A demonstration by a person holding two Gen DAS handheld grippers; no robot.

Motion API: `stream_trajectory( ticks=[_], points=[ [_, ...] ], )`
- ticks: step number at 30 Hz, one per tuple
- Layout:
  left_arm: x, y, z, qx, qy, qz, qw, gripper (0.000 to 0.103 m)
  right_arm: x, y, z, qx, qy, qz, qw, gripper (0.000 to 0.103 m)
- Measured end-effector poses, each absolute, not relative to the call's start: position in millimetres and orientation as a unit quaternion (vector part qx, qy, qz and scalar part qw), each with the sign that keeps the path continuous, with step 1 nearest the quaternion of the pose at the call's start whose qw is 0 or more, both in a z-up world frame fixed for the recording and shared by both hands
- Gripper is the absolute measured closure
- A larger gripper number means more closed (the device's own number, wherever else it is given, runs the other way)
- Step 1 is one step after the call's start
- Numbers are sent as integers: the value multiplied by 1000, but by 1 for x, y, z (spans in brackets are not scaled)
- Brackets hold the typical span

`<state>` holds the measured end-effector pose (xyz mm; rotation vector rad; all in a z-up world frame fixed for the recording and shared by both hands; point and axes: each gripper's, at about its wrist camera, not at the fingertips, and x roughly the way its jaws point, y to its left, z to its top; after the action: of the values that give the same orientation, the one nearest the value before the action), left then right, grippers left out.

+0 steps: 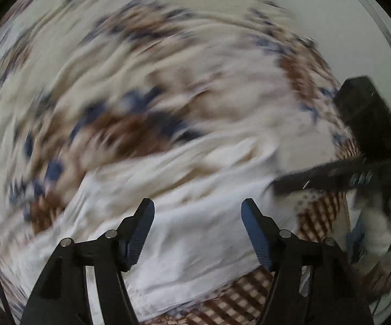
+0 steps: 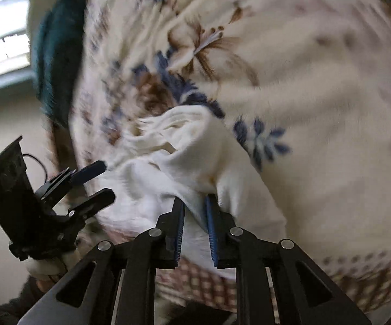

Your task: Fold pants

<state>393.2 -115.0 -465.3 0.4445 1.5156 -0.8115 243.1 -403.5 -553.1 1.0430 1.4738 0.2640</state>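
- White pants (image 2: 168, 168) bunched on the floral blanket (image 2: 317, 94), low and centre in both wrist views, directly under the claws.
- Right gripper (image 2: 195, 216) narrow, pads pinching a ridge of the white cloth; fabric running from the jaws up toward 11 o'clock, ending in a gathered, pleated edge near the blue flower print.
- Left gripper (image 1: 198, 216) wide and holding nothing; pants lying below the gap, apart from both fingers as far as the blur allows.
- Long axis of the cloth in the left wrist view: roughly 8 o'clock to 2 o'clock, crossing between the fingers.
- Right gripper (image 1: 344, 178) seen from the left wrist at 3 o'clock, at the cloth's far end; left gripper (image 2: 92, 187) seen from the right wrist at 9 o'clock, just off the cloth's edge.
- Judgement: next fold turning on the held right end; free left claw nearer the loose end, needing a fresh pinch there.
- Right view alone showing the grip and the pleated edge; left view alone showing the flat spread of cloth, though heavily blurred.
- Checked border (image 1: 249, 298) of the blanket at 5 o'clock in the left view.
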Motion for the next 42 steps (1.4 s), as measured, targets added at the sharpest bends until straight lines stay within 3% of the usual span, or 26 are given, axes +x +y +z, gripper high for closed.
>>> stream_trajectory(
  ticks=[2,4,5,8,11,17,20,21,22,25,28,36,39,42],
  points=[
    [391,-140,-460,225,649,-362,630,38,224,-413,-551,487,610,114,615,66],
    [392,-166,-466,249,643,-364,626,38,210,-422,-551,522,576,104,621,6],
    [391,-174,-468,256,641,-363,626,38,205,-429,-551,535,564,102,621,5],
    [395,-192,-474,255,648,-360,620,38,198,-440,-560,587,532,116,599,5],
    [383,-221,-489,251,666,-375,594,38,181,-451,-567,527,578,27,622,5],
    [344,-272,-568,339,727,-379,461,38,108,-458,-612,613,564,-6,553,7],
    [327,-279,-609,432,719,-356,412,38,89,-443,-632,657,543,3,523,22],
    [326,-279,-614,444,714,-355,408,44,84,-436,-637,670,536,7,514,30],
    [327,-279,-615,449,709,-354,413,52,82,-431,-640,676,532,11,510,45],
    [339,-274,-607,420,720,-358,421,66,76,-416,-648,695,517,0,499,70],
    [358,-262,-602,369,748,-349,427,69,64,-409,-650,713,494,-13,498,76],
    [351,-266,-583,441,679,-358,466,74,62,-402,-639,711,496,-5,499,82],
    [389,-252,-591,211,810,-346,425,74,66,-408,-632,707,491,15,509,82],
    [402,-258,-578,363,708,-317,516,77,61,-407,-640,699,505,11,506,82]
  ],
)
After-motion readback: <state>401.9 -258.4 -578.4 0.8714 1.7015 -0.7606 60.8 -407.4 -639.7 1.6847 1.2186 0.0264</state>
